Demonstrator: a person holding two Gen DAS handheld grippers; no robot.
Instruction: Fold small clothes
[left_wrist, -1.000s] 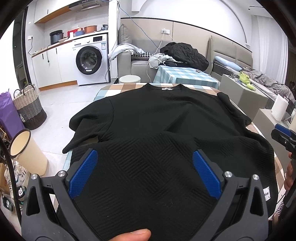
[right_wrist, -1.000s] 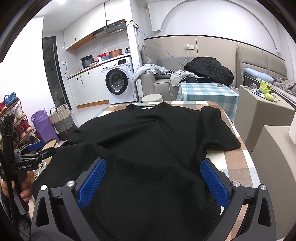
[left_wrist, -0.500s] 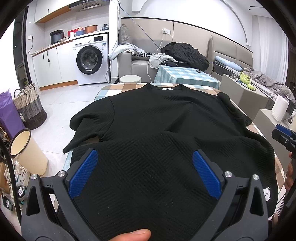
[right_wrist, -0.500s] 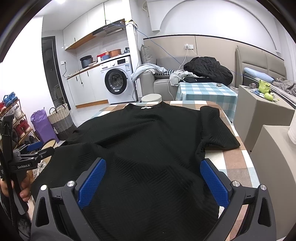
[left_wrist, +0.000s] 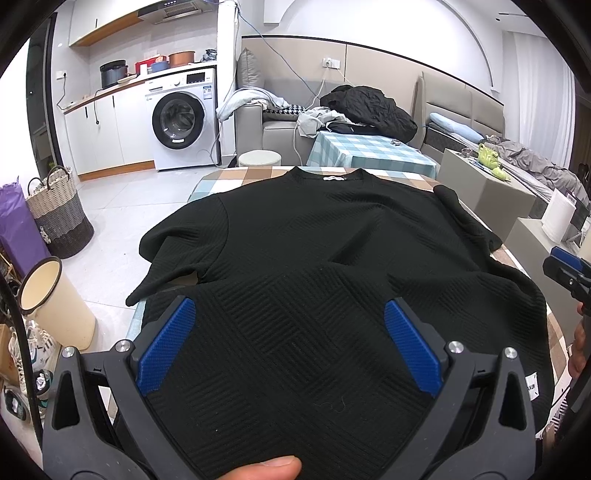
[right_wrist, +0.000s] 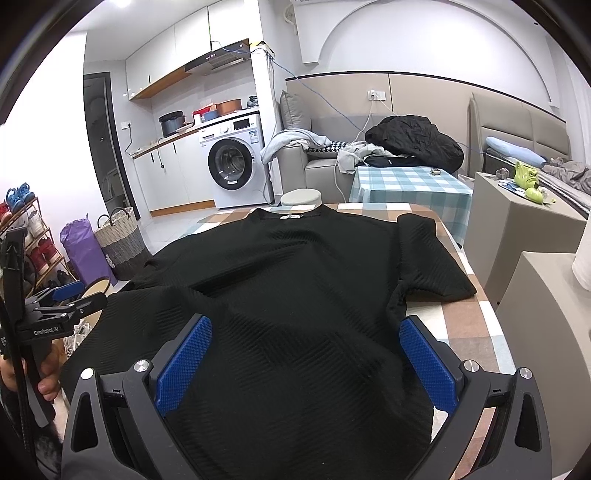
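Note:
A black textured short-sleeved top (left_wrist: 314, 240) lies flat on the checked table (left_wrist: 258, 173), collar at the far end and hem nearest me. Its left sleeve (left_wrist: 166, 258) droops over the table's left edge, and its right sleeve (right_wrist: 432, 258) rests flat on the table (right_wrist: 472, 325). My left gripper (left_wrist: 288, 310) hovers open over the hem's left part, with a thumb (left_wrist: 266, 469) showing at its base. My right gripper (right_wrist: 304, 325) hovers open over the same top (right_wrist: 295, 266), towards its right side. Each view shows the other gripper at its edge: the right gripper (left_wrist: 569, 273), the left gripper (right_wrist: 62, 306).
A cream bin (left_wrist: 55, 299) and a woven basket (left_wrist: 59, 214) stand on the floor to the left. Grey cabinets (right_wrist: 524, 229) stand close on the right. Beyond the table are a round stool (left_wrist: 258, 158), a blue-checked table (left_wrist: 369, 151) and a washing machine (left_wrist: 181, 118).

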